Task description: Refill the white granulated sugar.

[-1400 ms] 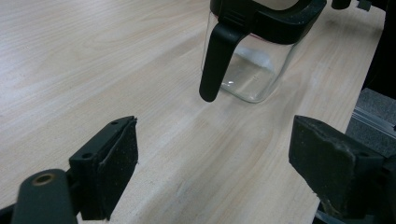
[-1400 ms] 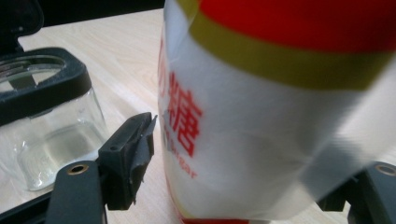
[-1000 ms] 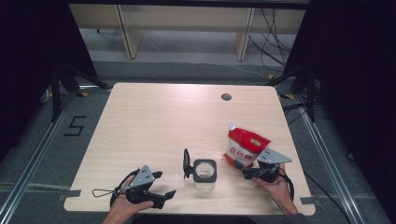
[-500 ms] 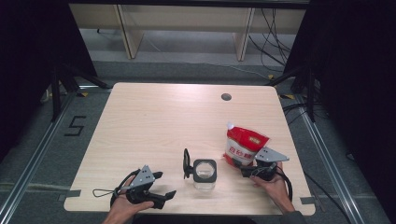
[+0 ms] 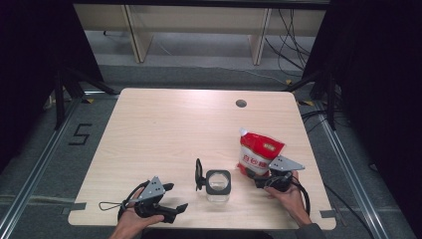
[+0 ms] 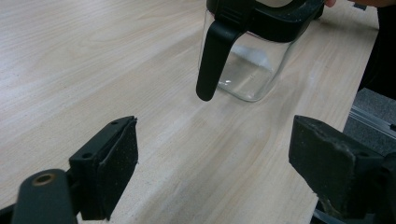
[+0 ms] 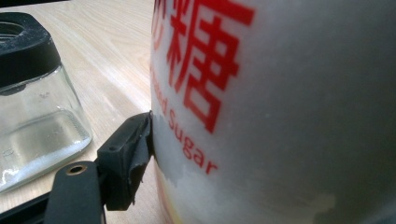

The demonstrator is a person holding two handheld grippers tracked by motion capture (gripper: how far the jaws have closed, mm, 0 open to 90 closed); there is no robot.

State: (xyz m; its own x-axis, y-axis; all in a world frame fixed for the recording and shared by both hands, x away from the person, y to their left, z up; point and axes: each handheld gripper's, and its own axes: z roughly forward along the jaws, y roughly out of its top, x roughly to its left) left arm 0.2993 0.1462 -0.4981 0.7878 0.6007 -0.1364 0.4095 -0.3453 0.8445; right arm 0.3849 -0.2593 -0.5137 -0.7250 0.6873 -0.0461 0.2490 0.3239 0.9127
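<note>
Red-and-White Sugar Bag Gripped Beside a Glass Jar

Glass and black plastic make up the jar [image 5: 218, 185], which stands upright near the front edge of the worktop [image 5: 164, 129]. Its square black collar is open at the top, and its lid [image 5: 199, 175] hangs off the left side on a hinge. In the right gripper view a thin layer of white grains lies along the bottom of the jar; otherwise it looks clear.

Just right of the jar stands the sugar bag [image 5: 258, 153], white with red print, leaning slightly. The right gripper [image 5: 256, 179] has it by the lower part: in the right gripper view one black pad presses flat against the bag's side, the jaws spread wide around it. The other pad is hidden behind the bag.

The left gripper [image 5: 175, 197] rests at the front left of the worktop, well apart from the jar, its jaws wide open with nothing between them.

Pale wood grain covers the worktop, with a small round hole [image 5: 241, 103] near the far edge. Grey floor, cables and dark curtains surround it.
</note>
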